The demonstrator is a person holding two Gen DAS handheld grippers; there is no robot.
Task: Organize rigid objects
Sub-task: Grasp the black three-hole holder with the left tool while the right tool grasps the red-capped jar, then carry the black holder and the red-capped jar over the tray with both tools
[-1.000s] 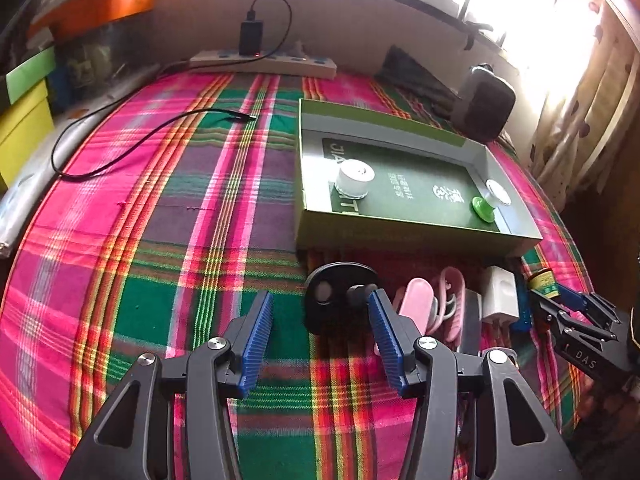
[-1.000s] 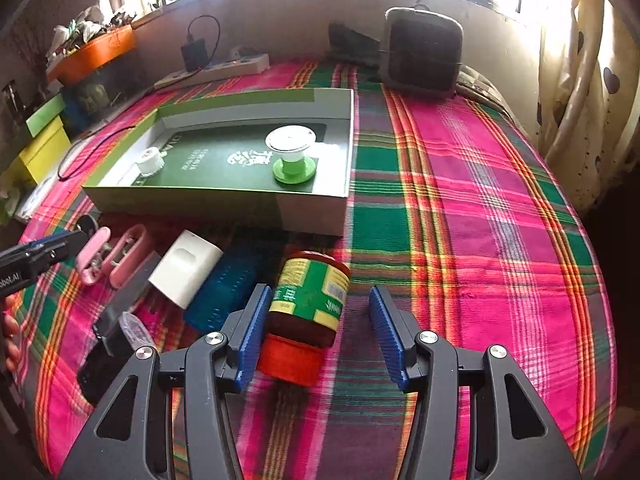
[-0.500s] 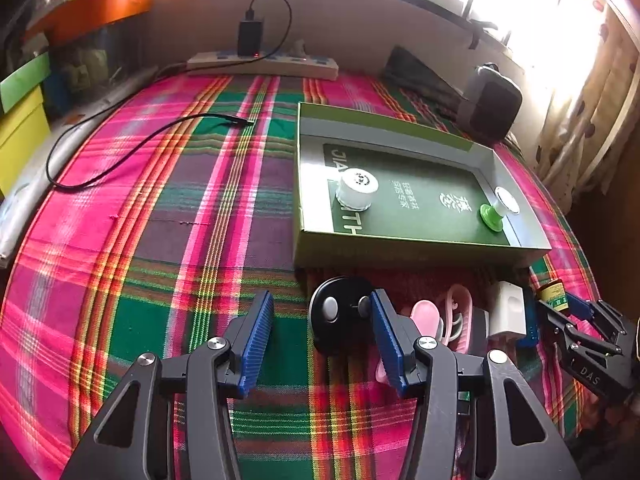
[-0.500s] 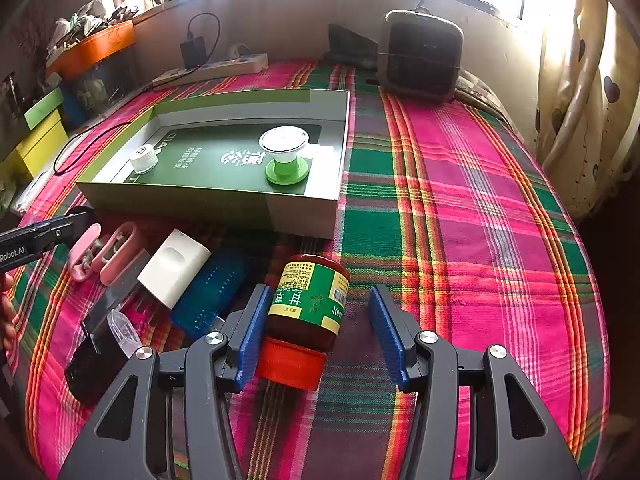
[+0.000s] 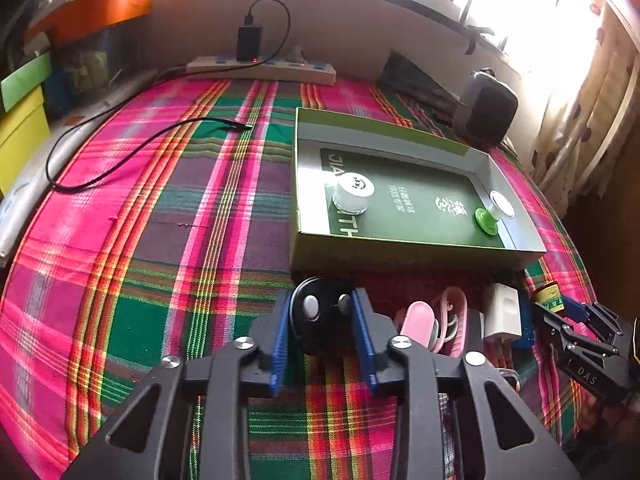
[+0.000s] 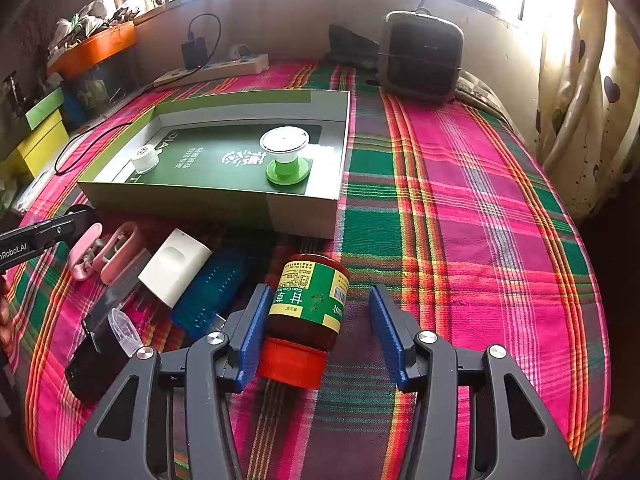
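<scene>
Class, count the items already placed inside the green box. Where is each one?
2. A small white capped bottle stands near the green box's left end, and a white-topped item on a green base stands toward its right end. None appear hidden.

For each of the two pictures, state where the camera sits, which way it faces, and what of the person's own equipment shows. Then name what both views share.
Left wrist: sits on the left tongs, facing forward over the plaid cloth; its blue pads close on a black round device; the right tongs show at right.
Right wrist: sits on the right tongs, open around a lying jar; the left tongs' tip enters at left.
Shared: green box, white adapter, pink clips.
</scene>
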